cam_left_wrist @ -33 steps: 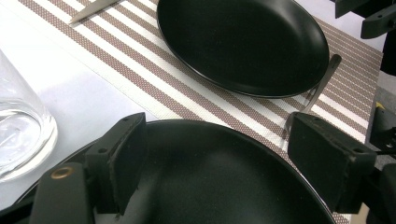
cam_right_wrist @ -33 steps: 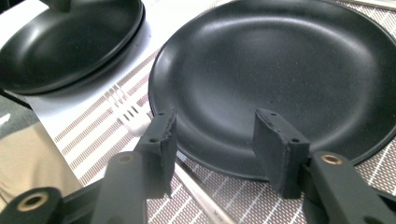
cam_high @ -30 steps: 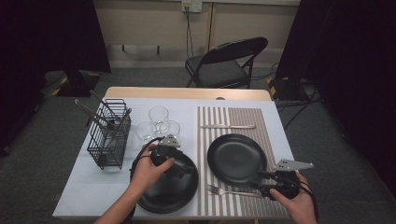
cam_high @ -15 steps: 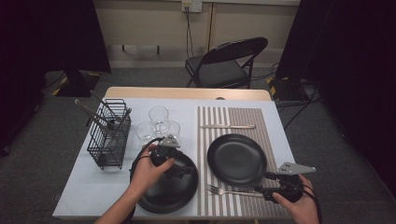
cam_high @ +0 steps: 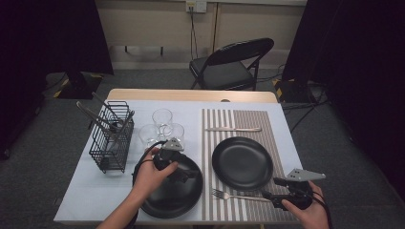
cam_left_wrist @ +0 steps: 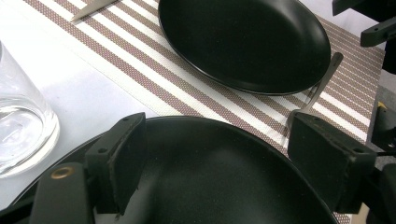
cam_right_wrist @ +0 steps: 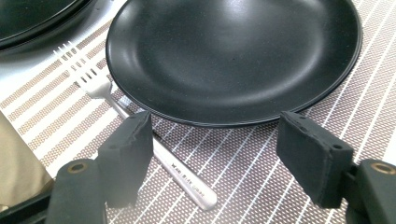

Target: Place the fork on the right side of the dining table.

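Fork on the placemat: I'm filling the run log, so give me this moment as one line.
fork: flat on striped placemat, beside plate | right gripper: jaws just opened, fork released | left gripper: open over second plate

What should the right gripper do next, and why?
Probably lift away from the fork. The right gripper has just been opening, its jaws stand wide with nothing pinched, and the fork already lies flat on the striped mat beside the black plate.

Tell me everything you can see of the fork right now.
The fork is plain silvery metal with four tines and a stamped handle. It lies flat on the striped placemat, just in front of the black plate, tines toward the person's left. The right gripper has just been opening; its jaws stand wide over the handle end, gripping nothing.
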Action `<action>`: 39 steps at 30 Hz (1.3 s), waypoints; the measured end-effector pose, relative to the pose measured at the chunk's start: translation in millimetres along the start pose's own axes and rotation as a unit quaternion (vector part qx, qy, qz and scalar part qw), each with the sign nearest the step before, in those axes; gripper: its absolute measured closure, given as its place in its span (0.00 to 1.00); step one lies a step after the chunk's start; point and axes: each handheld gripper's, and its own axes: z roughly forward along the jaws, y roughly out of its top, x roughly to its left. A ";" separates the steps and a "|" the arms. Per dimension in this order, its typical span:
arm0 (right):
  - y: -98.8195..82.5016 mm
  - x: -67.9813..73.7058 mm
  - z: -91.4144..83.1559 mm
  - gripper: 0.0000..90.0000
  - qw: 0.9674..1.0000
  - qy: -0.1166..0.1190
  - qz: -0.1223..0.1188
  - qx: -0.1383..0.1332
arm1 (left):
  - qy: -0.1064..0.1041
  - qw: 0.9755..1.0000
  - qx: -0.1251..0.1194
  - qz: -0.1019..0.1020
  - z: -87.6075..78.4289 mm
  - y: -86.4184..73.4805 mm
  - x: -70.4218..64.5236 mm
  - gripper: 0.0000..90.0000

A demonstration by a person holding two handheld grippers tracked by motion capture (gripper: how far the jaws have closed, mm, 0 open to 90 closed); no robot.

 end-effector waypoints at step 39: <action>-15.4 2.0 21.3 0.28 0.998 0.000 -0.017 0.055 | 0.001 1.000 0.001 0.001 -2.8 0.4 1.5 0.22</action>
